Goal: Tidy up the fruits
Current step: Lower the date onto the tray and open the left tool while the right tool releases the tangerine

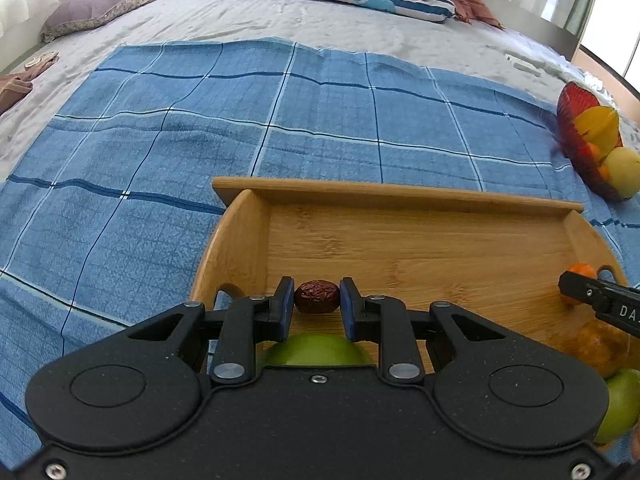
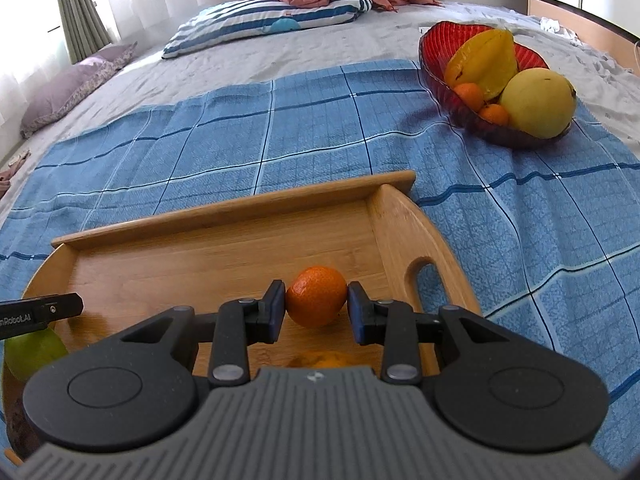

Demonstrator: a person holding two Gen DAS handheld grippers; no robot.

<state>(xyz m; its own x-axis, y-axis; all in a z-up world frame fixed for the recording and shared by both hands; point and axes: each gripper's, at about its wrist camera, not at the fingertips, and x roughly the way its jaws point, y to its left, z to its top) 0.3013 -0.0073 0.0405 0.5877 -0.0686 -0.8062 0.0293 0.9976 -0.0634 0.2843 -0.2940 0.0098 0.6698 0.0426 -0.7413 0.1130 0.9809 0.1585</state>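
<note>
My left gripper (image 1: 317,300) is shut on a dark red jujube (image 1: 317,297) over the wooden tray (image 1: 400,196). A green fruit (image 1: 316,353) lies on the tray just under the left fingers. My right gripper (image 2: 316,304) is shut on a small orange mandarin (image 2: 316,296) near the tray's right handle (image 2: 426,276). The right gripper's finger (image 1: 592,294) also shows at the right edge of the left wrist view, with the mandarin (image 1: 581,270) behind it. A red glass bowl (image 2: 436,46) holds a starfruit (image 2: 484,62), a yellow pear (image 2: 536,102) and two small mandarins.
The tray sits on a blue checked cloth (image 2: 280,132) spread over a grey bed. More fruit lies at the tray's near side: a brownish-orange one (image 1: 600,348), a green one (image 1: 620,404). Striped pillow (image 2: 272,20), pink blanket and purple pillow (image 1: 108,0) lie at the bed's far end.
</note>
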